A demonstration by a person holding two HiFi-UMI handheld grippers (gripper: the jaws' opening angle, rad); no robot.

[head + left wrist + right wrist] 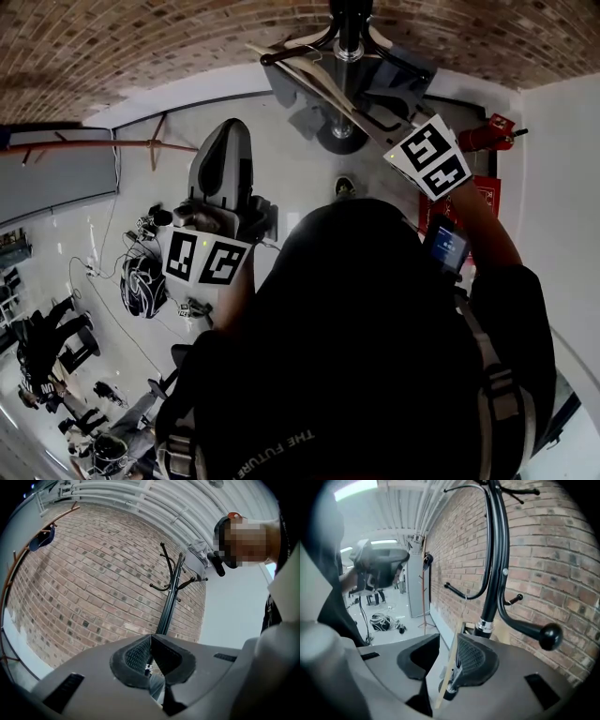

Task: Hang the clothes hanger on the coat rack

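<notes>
The right gripper (449, 639) is held up close to the coat rack (492, 573), on the near side of its black pole. Its jaws stand apart. The wooden hanger (451, 665) sits between them, lying along the ribbed pad of the right jaw, with a clear gap between it and the left jaw, so the grip is released rather than clenched.

In the right gripper view the hanger shows edge-on, as a thin pale strip running from low and near up and away toward the rack. At its far end a thin wire hook rises to a curved black arm of the rack. Whether the wire rests on that arm cannot be told.

In the head view the hanger's long axis runs from far left to near right, crossing in front of the pole above the rack's round foot (339, 136).

The left gripper (151, 641) is held lower and to the left, well apart from the rack and pointing toward it. Its jaws are closed together with nothing in them.

A brick wall (543, 550) stands just behind the rack. A bundle of cables (142, 281) lies on the floor to the left.
</notes>
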